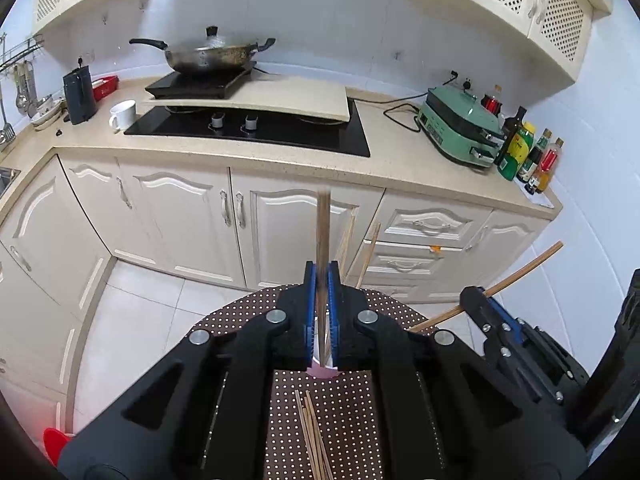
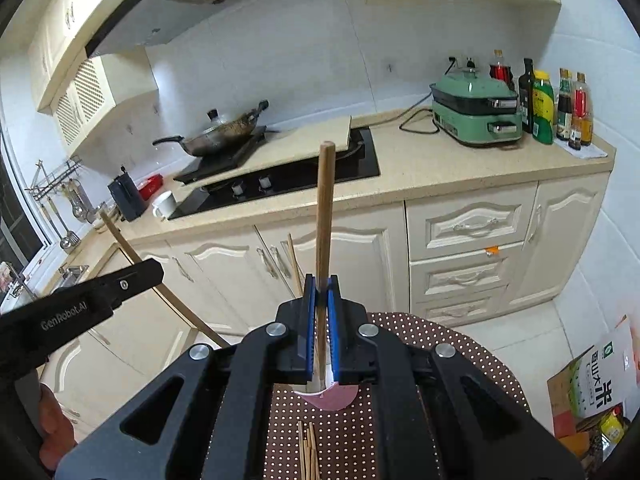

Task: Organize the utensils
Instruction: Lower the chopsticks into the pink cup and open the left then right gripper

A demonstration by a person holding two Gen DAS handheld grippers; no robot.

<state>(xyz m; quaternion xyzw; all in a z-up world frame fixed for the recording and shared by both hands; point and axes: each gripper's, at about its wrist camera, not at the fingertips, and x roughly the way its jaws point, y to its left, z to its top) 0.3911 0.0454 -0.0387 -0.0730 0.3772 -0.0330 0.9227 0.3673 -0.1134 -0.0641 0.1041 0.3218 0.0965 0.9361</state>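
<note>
A cream kitchen counter (image 1: 256, 152) runs behind your dotted round table (image 2: 460, 344). Your left gripper (image 1: 321, 276) is clamped on one chopstick (image 1: 322, 232), your right gripper (image 2: 321, 286) on another chopstick (image 2: 323, 208), both above a pink cup (image 2: 332, 396). More loose chopsticks (image 1: 314, 436) lie on the table below it.

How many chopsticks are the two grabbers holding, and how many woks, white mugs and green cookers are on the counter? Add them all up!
Held chopsticks: 2, the left chopstick in the left gripper and the right chopstick in the right gripper
Wok: 1
White mug: 1
Green electric cooker: 1
Total: 5
</note>
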